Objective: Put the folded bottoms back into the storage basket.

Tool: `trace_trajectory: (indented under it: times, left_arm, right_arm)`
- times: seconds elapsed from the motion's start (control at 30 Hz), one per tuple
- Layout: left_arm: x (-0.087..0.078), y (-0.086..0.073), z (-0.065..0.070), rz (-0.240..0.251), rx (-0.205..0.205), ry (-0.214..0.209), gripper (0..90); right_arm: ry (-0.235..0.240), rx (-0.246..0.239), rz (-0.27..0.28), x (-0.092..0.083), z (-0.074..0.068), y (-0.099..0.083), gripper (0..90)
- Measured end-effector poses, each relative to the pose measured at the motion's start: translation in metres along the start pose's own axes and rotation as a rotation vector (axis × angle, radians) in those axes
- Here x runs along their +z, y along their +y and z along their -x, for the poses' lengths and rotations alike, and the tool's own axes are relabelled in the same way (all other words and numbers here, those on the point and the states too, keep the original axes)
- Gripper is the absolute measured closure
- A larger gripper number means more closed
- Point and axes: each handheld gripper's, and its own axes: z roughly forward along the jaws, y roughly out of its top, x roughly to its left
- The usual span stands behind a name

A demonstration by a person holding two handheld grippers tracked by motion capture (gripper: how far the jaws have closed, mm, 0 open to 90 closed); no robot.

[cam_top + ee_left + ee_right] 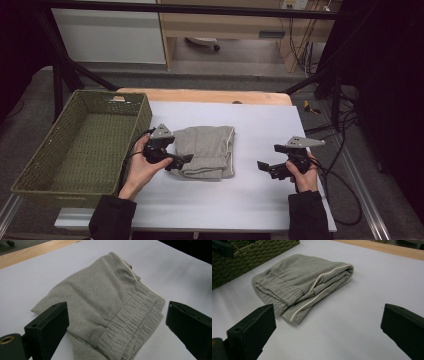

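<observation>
Green basket at desk's left edge, nothing inside. Folded grey trousers mid-desk. Your left tongs spread at trousers' near-left corner; right tongs spread over bare desk, well apart.

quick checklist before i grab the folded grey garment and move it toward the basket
1. Left gripper open: ok, jaws stand wide apart in the left gripper view.
2. Left gripper at the folded grey garment: ok, its tips are at the near left edge, not yet closed on it.
3. Right gripper open: ok, jaws apart, off to the garment's right on the white table cover.
4. Garment folded: ok, layers stacked, ribbed waistband toward the person.
5. Green woven basket ready: ok, nothing visible inside, left of the garment.
6. Whether all layers will be caught: cannot tell.
</observation>
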Motion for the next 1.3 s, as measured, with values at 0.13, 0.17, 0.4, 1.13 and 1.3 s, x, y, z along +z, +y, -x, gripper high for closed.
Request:
trace_trajectory:
  times: [0.13,0.17,0.4,1.13,1.3]
  left_arm:
    - [0.005,0.000,-0.001,-0.003,-0.008,0.006,4.2]
    - [0.006,0.000,-0.001,-0.004,-0.010,0.009,4.2]
    - [0.019,-0.002,-0.003,-0.013,-0.035,0.026,4.2]
    - [0.058,-0.007,-0.020,-0.082,-0.098,0.140,7.5]
    - [0.063,-0.009,-0.028,-0.099,-0.125,0.178,9.8]
  right_arm:
    - [-0.001,0.000,-0.002,0.000,0.000,0.000,0.6]
    - [-0.001,-0.001,-0.003,0.000,0.000,0.000,0.6]
    - [0.000,-0.003,-0.005,0.001,0.000,0.000,0.6]
    - [0.002,-0.003,-0.004,0.001,0.000,0.000,0.6]
    - [0.000,-0.001,-0.002,0.000,0.000,0.000,0.6]
